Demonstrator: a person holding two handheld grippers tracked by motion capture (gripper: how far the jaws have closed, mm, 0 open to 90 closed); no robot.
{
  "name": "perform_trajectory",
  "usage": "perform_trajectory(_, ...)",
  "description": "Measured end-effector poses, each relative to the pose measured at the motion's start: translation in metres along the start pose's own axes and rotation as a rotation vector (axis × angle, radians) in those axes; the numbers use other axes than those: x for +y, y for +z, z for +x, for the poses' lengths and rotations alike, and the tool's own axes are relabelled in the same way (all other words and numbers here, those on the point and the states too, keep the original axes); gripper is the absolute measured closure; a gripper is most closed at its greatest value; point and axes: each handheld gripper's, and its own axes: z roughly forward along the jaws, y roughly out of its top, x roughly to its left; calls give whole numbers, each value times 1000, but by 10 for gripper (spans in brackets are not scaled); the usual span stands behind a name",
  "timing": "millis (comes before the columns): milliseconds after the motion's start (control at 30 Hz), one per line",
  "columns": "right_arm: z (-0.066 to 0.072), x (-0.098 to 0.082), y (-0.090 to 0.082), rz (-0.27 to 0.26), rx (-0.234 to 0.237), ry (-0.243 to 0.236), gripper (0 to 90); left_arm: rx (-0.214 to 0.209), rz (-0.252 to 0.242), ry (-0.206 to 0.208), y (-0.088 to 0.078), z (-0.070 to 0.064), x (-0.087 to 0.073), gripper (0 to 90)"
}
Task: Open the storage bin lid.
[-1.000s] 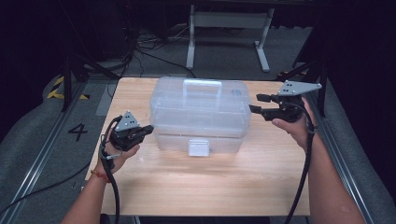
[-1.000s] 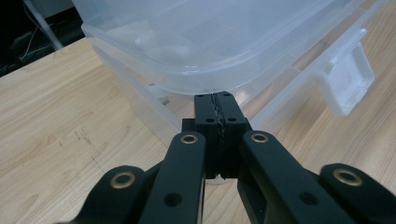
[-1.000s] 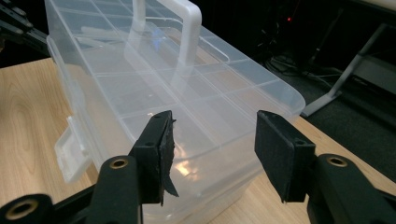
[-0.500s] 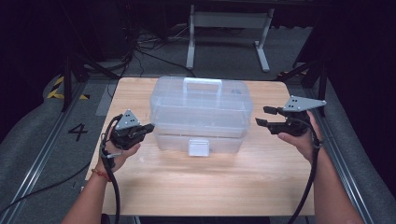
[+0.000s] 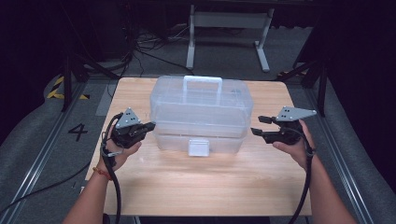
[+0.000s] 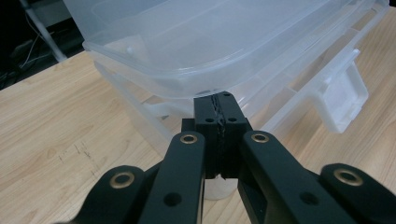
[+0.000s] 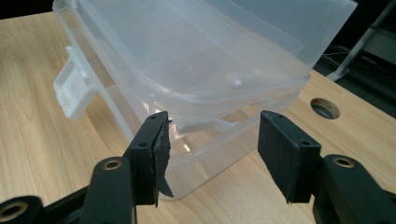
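A lidded storage box (image 5: 201,114) stands on the bench (image 5: 196,182), toward its far half and about midway across. A carrying handle (image 5: 202,82) sits on top of the lid, and a latch (image 5: 198,146) hangs on the near wall, facing the person. The left gripper (image 5: 148,126) lies just beside the box's left end, low by the lid's rim. The right gripper (image 5: 257,126) lies off the box's right end, a little apart from it. A round hole (image 7: 325,108) is set in the bench beyond the box's right end. Behind the bench, on the floor, stands a frame (image 5: 229,28)
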Motion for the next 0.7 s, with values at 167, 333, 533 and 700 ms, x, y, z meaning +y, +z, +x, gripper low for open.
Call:
perform_trajectory(167,1,-6,9,19,10,6,450,4,-5,1,-1,0,1,895)
perform_trajectory(333,4,-10,15,27,8,-2,450,5,-16,0,-2,1,6,892)
perform_trajectory(533,3,-4,9,-25,-26,-12,453,10,-20,10,-4,1,12,892)
perform_trajectory(700,3,4,5,-74,-55,-20,453,10,-18,14,-3,1,15,890)
